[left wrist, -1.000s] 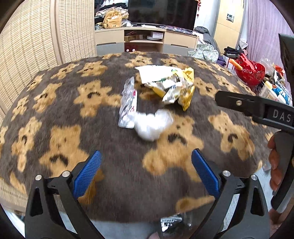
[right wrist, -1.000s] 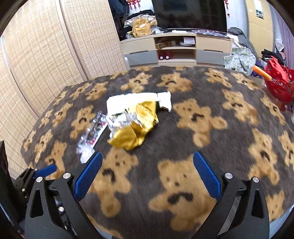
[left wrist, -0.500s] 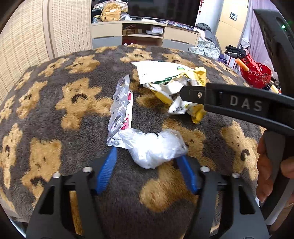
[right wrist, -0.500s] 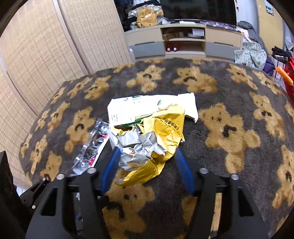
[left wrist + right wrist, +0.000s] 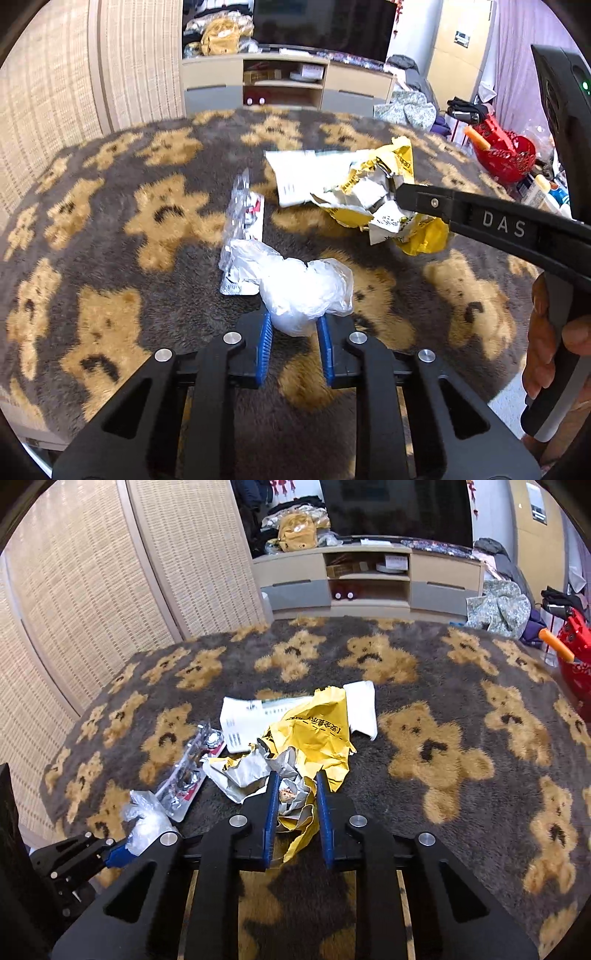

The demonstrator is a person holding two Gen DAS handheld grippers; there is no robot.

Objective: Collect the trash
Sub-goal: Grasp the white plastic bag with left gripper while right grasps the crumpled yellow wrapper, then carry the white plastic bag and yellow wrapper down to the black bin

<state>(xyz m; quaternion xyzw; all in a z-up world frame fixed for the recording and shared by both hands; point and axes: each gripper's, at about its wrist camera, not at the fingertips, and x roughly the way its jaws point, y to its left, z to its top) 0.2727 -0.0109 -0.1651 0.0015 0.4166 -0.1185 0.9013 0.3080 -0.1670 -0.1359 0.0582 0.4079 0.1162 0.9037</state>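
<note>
A crumpled clear plastic bag [image 5: 306,284] lies on the bear-print blanket [image 5: 110,221]. My left gripper [image 5: 294,317] has its jaws closing, and the blue pads press the bag's near end. A crumpled yellow and silver snack wrapper [image 5: 317,734] sits further right, and my right gripper [image 5: 297,779] is closing with its pads squeezing the wrapper's near folds. A foil blister pack [image 5: 242,218] lies between the two pieces. White paper packaging [image 5: 243,720] is under the wrapper. The left gripper's fingers [image 5: 110,849] with the bag [image 5: 147,823] show at the right view's lower left.
A person's hand [image 5: 546,332] holds the right gripper's handle. Woven screens [image 5: 92,590] stand on the left. A low TV cabinet [image 5: 369,579] is beyond the blanket, with a red basket [image 5: 506,155] and bottles off its right edge.
Both grippers moved forward onto the trash and their jaws went from wide to narrow. The left closed around the plastic bag, the right around the yellow wrapper, which now looks slightly raised.
</note>
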